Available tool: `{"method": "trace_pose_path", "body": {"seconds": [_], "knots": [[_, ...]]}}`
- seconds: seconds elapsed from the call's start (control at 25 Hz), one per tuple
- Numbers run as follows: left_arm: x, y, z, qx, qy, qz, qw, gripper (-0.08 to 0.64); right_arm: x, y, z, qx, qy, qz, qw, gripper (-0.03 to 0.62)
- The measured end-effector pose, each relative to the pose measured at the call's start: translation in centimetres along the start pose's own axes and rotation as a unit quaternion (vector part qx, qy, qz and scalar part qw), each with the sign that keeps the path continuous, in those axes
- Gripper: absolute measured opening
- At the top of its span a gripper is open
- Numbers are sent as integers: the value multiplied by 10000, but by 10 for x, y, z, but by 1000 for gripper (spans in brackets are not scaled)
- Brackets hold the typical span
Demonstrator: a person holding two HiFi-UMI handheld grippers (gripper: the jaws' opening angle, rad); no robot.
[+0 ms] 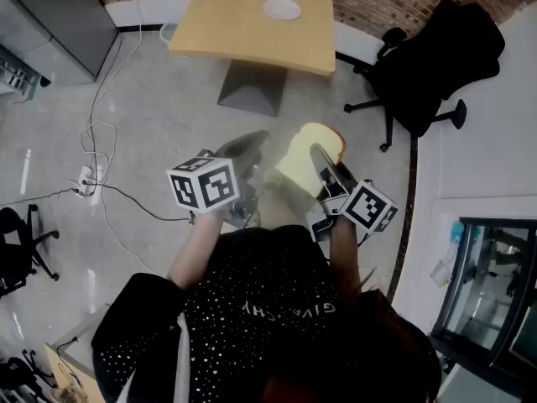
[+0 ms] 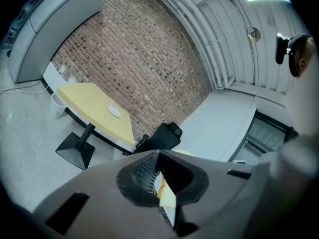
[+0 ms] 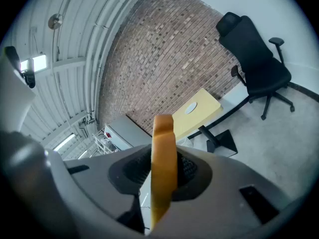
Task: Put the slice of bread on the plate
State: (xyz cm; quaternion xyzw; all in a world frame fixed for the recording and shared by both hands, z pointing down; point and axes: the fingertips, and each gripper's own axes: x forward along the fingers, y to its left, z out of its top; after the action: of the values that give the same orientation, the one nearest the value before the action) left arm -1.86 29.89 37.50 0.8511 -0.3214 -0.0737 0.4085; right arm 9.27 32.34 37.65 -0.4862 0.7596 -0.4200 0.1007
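Note:
A slice of bread (image 1: 309,159) with a brown crust stands on edge between the jaws of my right gripper (image 1: 314,153), which is shut on it. In the right gripper view the bread (image 3: 163,168) fills the middle and sticks up past the gripper (image 3: 163,151). My left gripper (image 1: 254,139) hangs beside it at the left, its jaws together and empty. The left gripper view (image 2: 158,156) shows a sliver of the bread (image 2: 167,197) beyond its jaws. The white plate (image 1: 282,8) lies on a yellow table (image 1: 243,32) far ahead, and shows as well in both gripper views (image 2: 114,111) (image 3: 191,108).
A black office chair (image 1: 428,57) stands right of the table. Cables (image 1: 101,128) and a power strip (image 1: 84,179) lie on the grey floor at the left. A grey cabinet (image 1: 59,15) is at the far left, with a brick wall (image 2: 139,59) behind the table.

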Motion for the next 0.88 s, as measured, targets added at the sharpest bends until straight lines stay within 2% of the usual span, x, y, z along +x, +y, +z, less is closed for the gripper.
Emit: {"method": "trace_pose_path", "body": {"seconds": [0.32, 0.6, 0.72, 0.88], "knots": [[39, 33, 15, -108, 116, 161, 9997, 11, 49, -25, 25, 152, 76, 38, 9998, 98], [107, 60, 66, -52, -2, 226, 9997, 11, 107, -61, 83, 63, 161, -40, 9998, 97], [144, 67, 90, 57, -131, 127, 9998, 11, 131, -77, 113, 49, 146, 19, 9999, 98], [186, 81, 112, 208, -219, 241, 9993, 11, 162, -96, 143, 6, 208, 117, 9997, 98]]}}
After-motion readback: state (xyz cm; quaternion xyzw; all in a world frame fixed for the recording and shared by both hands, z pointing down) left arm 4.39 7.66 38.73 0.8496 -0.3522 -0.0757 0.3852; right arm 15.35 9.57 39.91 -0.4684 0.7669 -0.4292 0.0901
